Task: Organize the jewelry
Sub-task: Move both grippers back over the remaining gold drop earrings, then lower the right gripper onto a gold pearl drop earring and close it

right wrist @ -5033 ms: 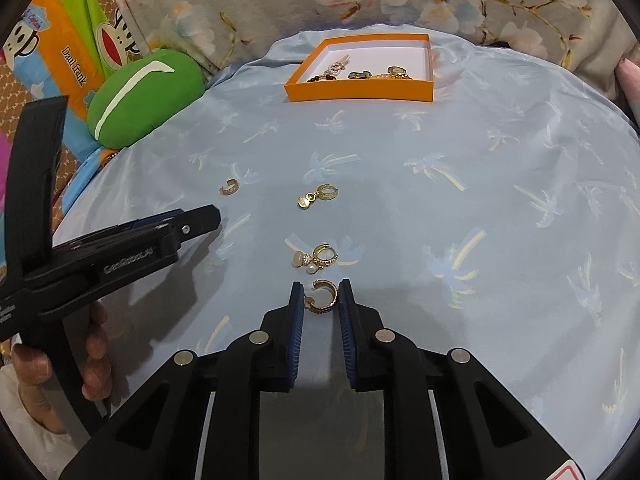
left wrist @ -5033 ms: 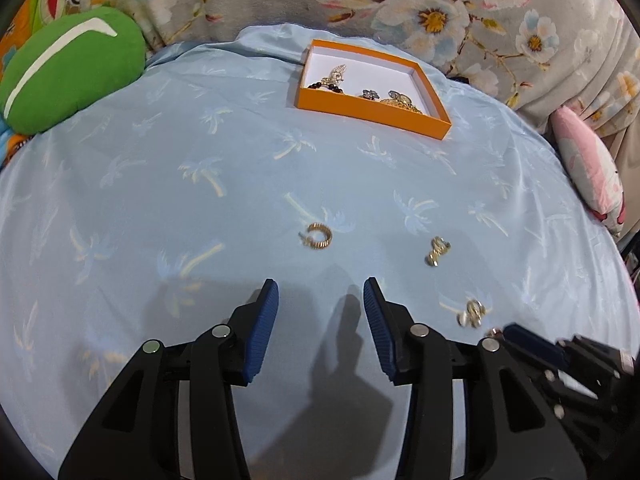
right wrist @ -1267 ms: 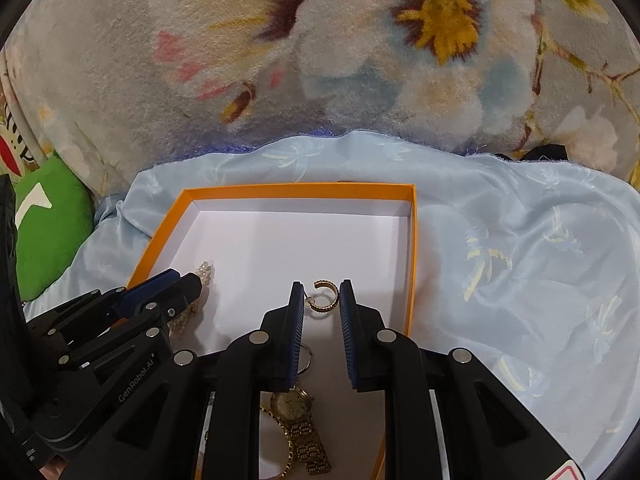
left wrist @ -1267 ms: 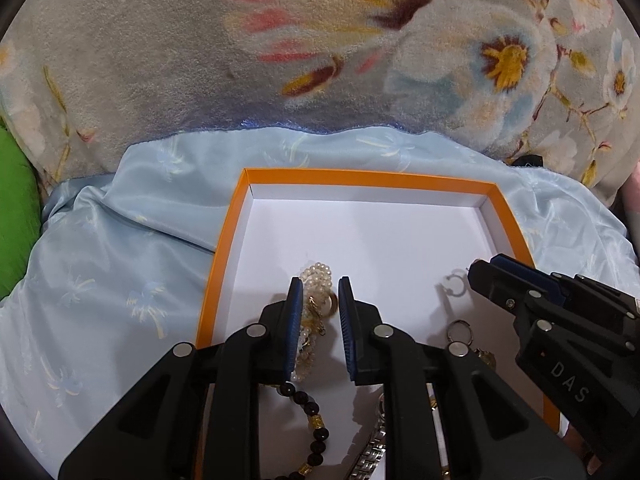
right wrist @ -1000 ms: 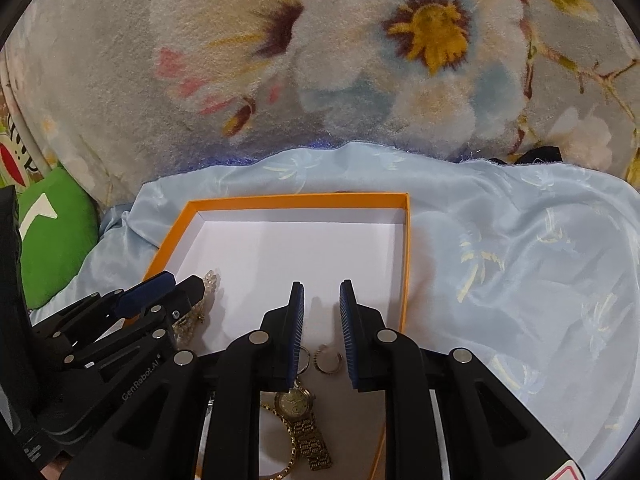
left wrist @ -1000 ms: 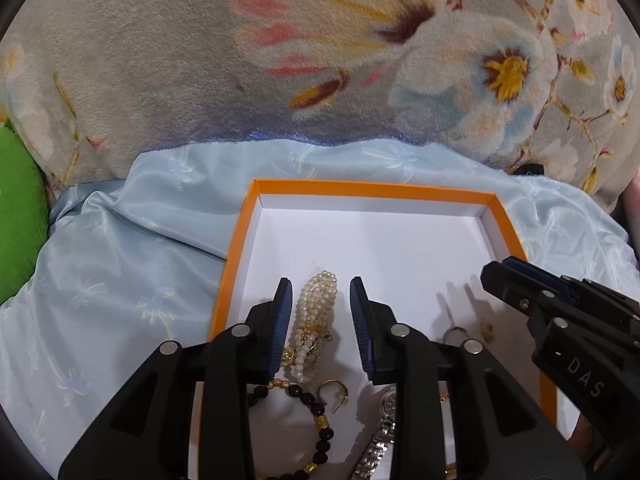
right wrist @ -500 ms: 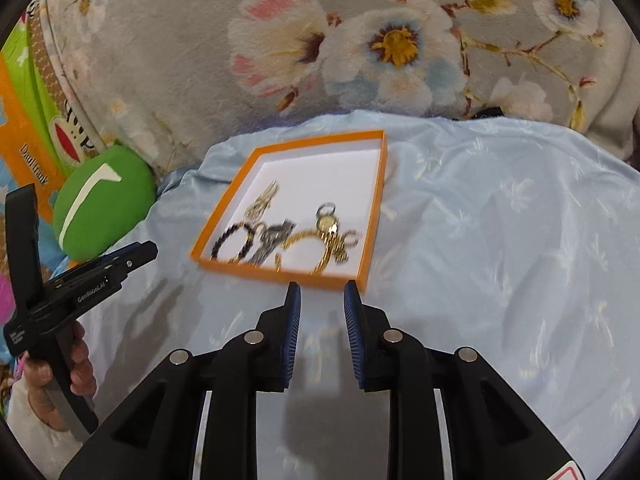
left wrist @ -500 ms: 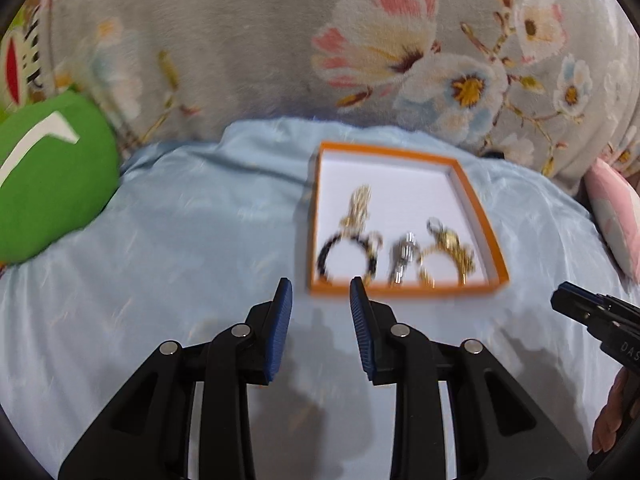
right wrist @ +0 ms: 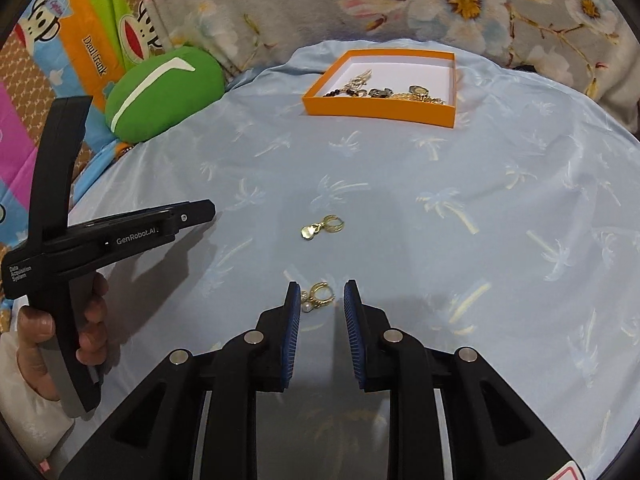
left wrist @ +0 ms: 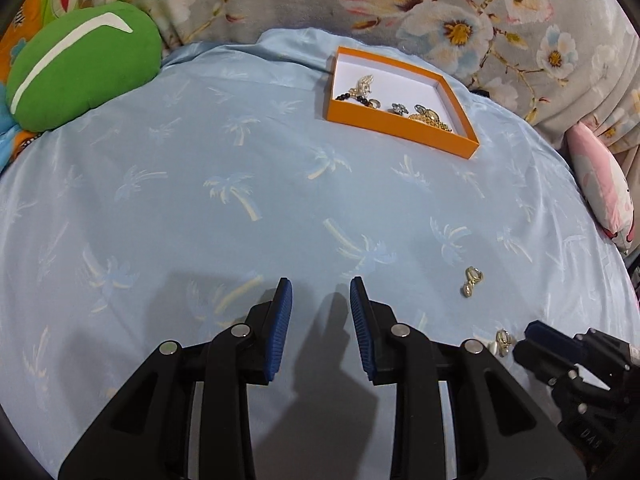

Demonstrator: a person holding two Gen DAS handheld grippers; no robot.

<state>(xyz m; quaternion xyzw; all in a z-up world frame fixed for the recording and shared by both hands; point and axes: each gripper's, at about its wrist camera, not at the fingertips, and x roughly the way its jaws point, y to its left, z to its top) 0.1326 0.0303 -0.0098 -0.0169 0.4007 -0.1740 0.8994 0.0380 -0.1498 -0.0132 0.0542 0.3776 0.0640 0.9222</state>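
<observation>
The right claw (right wrist: 319, 300) hangs open just over the blue sheet (right wrist: 460, 168), a pearl earring (right wrist: 316, 295) lying between its fingertips, while a second gold earring (right wrist: 322, 227) lies beyond it at 12 o'clock. The left claw (left wrist: 320, 296) is open too (nothing between its pads), with both earrings off at its 3 o'clock. The orange box (right wrist: 380, 112) of jewelry sits far up the sheet at 12 o'clock, well apart from both claws.

Orange box (right wrist: 384, 110) near wall hides part of jewelry inside; pieces too small to tell apart.
</observation>
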